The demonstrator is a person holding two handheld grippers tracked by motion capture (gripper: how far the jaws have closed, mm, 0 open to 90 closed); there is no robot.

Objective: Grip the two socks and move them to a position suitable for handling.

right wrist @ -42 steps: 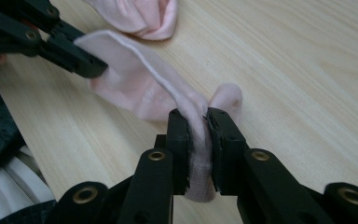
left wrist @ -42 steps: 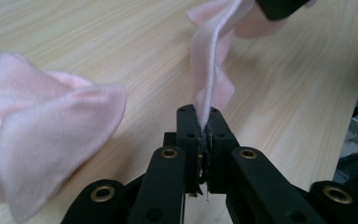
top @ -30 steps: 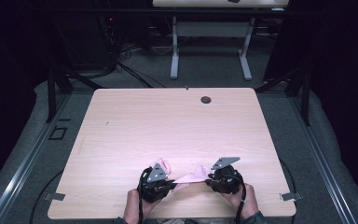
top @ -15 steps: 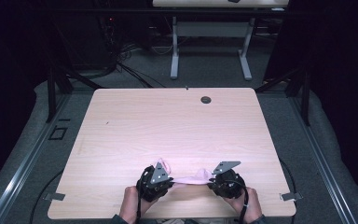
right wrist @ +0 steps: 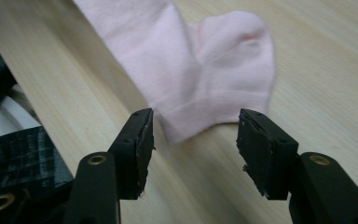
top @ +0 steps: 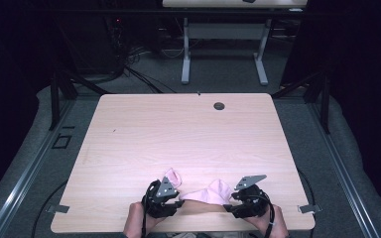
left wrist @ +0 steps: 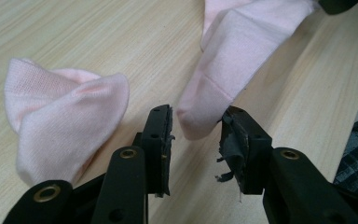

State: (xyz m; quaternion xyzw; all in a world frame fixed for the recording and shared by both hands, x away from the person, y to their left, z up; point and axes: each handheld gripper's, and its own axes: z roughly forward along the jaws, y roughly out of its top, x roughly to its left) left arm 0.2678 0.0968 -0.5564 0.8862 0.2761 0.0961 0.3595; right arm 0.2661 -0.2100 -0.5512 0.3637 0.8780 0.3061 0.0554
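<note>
1. The left gripper (left wrist: 193, 135) has just been opening its jaws. They stand apart, and one end of a pink sock (left wrist: 242, 51) lies between the tips, loose on the tabletop (left wrist: 74, 32), with no pad pressing it.
2. The right gripper (right wrist: 193, 140) has just been opening too. Its jaws are spread wide, and the other end of the same sock (right wrist: 200, 70) lies just past the tips, not pinched.
3. So the step looks like letting go: the sock is laid down flat between the two grippers.
4. A second pink sock (left wrist: 60, 116) sits bunched up just outside the left gripper's left jaw.
5. The next move probably calls for reaching to that bunched sock and pinching it by an edge.
6. The tabletop is pale wood. The room around it is dark, with a grey floor (top: 218, 74) and another table's legs (top: 186, 54) far back.
</note>
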